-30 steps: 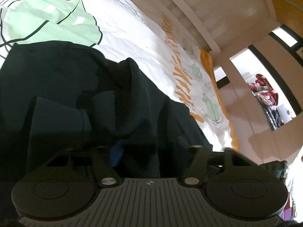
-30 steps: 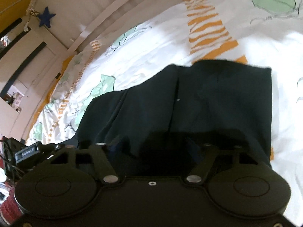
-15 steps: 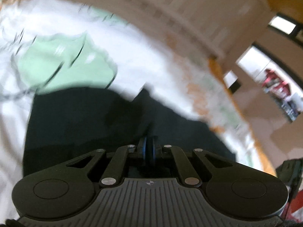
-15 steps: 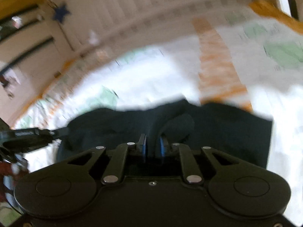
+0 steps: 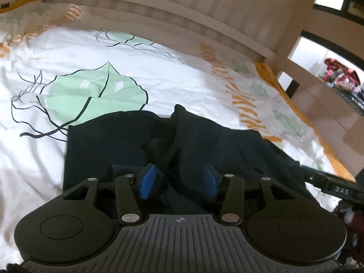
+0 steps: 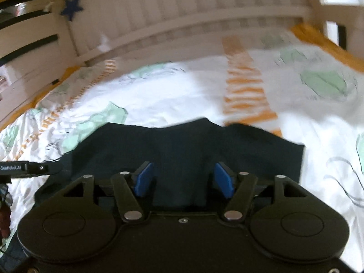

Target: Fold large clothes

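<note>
A white bedsheet [image 5: 182, 79] printed with green leaves and orange stripes; slatted white bed rail [image 6: 204, 11] bears a blue star [image 6: 72, 6].

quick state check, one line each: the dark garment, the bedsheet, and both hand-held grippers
dark garment: lying on the bed, partly folded, bunched along the middle
bedsheet: spread out, lightly wrinkled
left hand-held gripper: open, jaws just opened, pads off the cloth
right hand-held gripper: open, jaws just opened, gripping nothing

Likely bedroom, leaf-print duvet [image 5: 173, 84], slatted bedframe [image 5: 159, 6]

Left tongs [image 5: 178, 180] and right tongs [image 6: 183, 178] angled downward, jaws just opened (blue pads apart)
</note>
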A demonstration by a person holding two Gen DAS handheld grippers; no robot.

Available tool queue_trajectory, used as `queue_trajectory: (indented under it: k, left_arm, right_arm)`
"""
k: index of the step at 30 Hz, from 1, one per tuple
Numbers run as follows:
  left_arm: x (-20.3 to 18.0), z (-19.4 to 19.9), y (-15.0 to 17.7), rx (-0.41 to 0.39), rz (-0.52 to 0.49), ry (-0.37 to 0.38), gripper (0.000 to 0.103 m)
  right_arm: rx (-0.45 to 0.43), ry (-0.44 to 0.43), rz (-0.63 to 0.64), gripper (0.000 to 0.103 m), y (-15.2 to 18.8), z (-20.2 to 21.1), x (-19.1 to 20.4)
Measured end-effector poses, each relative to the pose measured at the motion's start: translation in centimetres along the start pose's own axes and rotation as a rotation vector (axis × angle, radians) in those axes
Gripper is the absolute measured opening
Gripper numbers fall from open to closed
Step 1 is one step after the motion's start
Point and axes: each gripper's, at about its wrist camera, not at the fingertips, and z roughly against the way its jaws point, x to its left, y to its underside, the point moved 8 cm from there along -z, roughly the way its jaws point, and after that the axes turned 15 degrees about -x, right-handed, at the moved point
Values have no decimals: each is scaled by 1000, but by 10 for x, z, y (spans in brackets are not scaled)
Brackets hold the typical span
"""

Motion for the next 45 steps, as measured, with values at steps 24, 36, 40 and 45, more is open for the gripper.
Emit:
queue_trajectory:
  k: [24,36,40,45]
  left_arm:
    - [25,11,23,39,1,-90,76]
    - [15,65,25,-9,-57,-116,90]
    - [9,90,36,1,-67,-112,91]
    - [4,122,49,9,-119,-115,91]
  right_arm:
    - [93,51,254,81,57,-54,56]
    - [34,4,107,102,32,20,65]
    - [45,-3,82,102,32,60,62]
    - [83,26,31,102,41,102,48]
